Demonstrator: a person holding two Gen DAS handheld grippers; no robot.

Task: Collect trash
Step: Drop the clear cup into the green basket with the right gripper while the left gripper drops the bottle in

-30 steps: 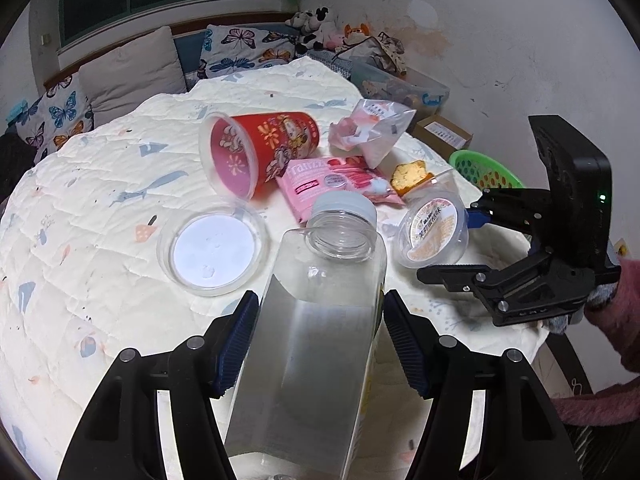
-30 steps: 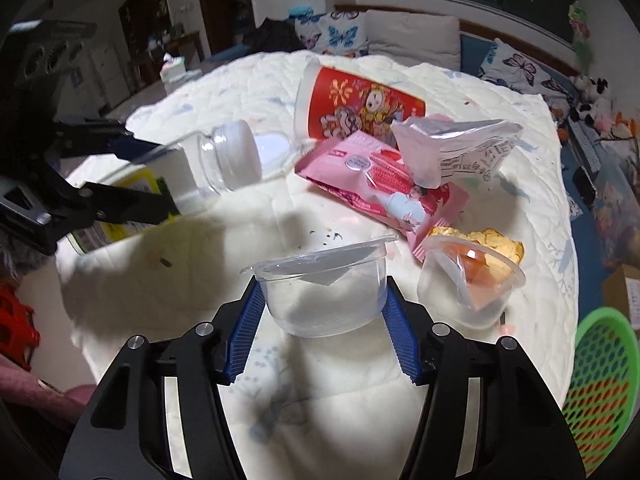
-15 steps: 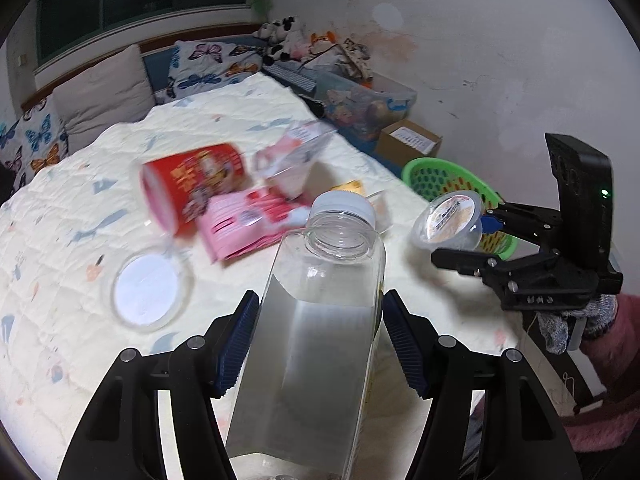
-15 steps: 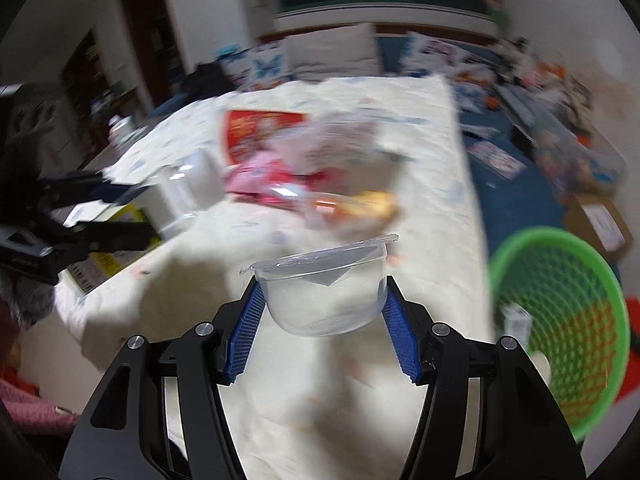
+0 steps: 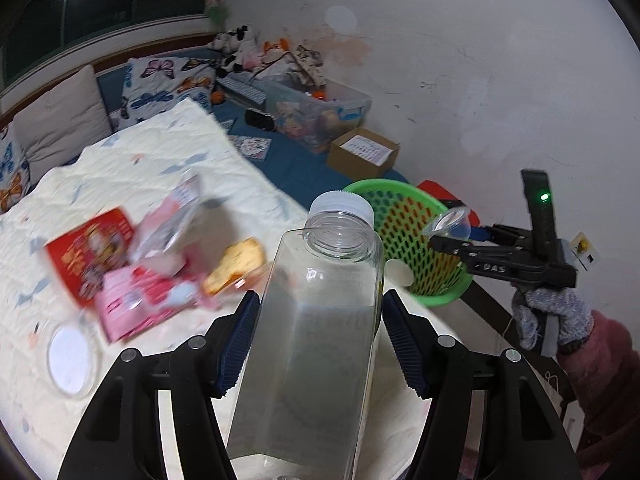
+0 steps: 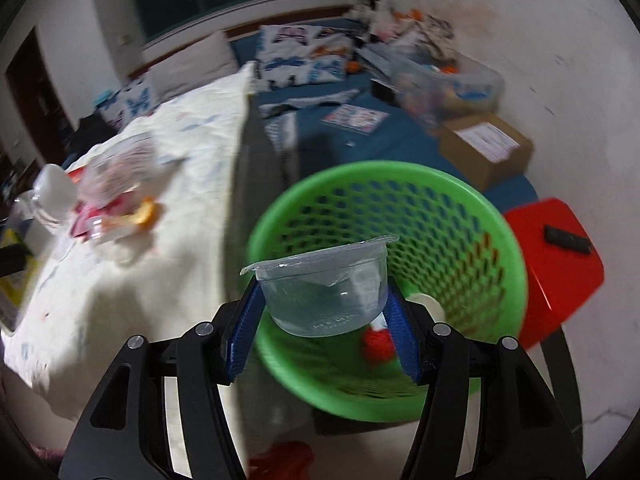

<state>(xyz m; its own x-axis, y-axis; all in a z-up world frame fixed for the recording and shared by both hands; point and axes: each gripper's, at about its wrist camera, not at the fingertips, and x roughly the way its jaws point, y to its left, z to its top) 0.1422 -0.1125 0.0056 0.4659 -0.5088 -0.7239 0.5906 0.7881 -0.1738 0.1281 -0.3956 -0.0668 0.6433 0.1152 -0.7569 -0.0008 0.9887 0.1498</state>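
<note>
Right gripper clamping cup, hovering over basket (mouth directly below). Left gripper gripping bottle, trailing farther back over table.

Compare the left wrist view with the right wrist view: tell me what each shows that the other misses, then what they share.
Only the left wrist view shows the left tongs shut on the clear plastic bottle, the round lid on the quilt, and the gloved hand carrying the right tongs.

Only the right wrist view shows the red stool with a dark object on it, and red trash inside the basket.

Both show the green basket, the clear plastic cup gripped above it, the cardboard box and the quilt.
</note>
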